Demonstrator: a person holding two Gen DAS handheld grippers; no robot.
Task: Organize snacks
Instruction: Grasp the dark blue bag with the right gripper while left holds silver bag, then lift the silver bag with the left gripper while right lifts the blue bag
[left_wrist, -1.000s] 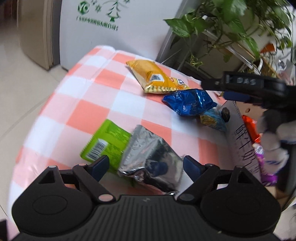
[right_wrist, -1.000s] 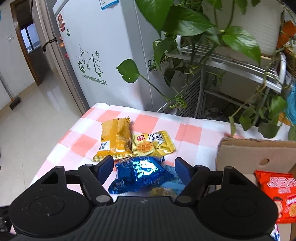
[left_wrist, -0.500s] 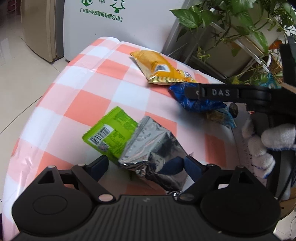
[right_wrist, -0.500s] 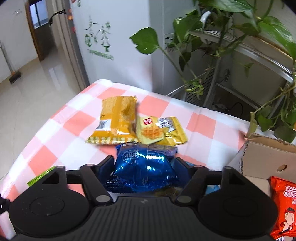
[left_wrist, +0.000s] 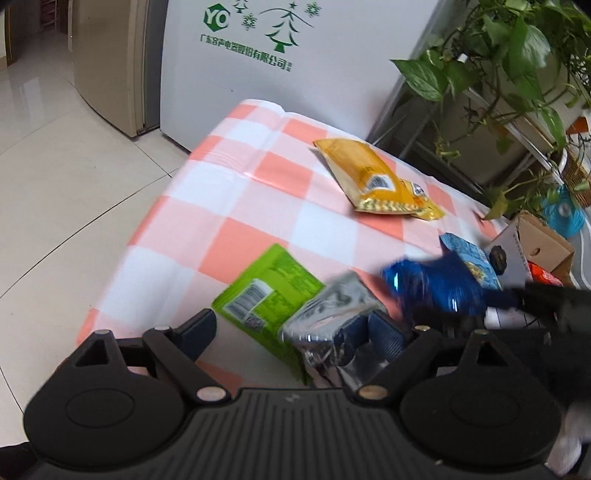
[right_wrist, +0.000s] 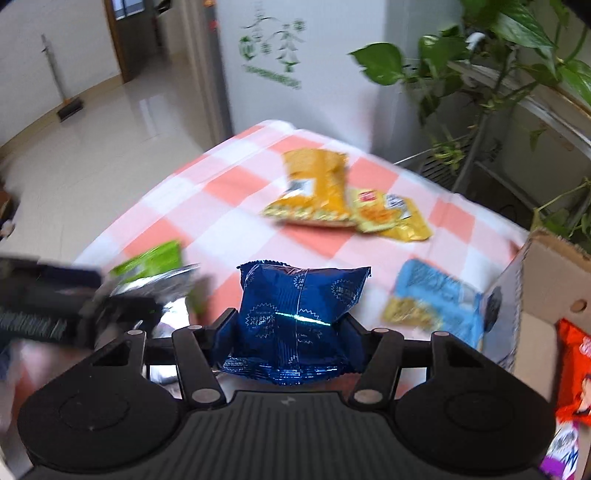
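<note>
Right gripper clamps dark blue snack packet, lifted above tabletop. Left gripper wide around silver pouch. Risk: slick foil slipping short of cardboard box.

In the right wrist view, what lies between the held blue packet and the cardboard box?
A light blue snack packet lies on the checked cloth between the dark blue packet, clamped in the right gripper, and the cardboard box.

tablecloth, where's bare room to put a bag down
Bare cloth lies left of the orange bag, toward the fridge, and between that bag and the green bag. Crowded near the box: light blue bag, silver bag.
</note>
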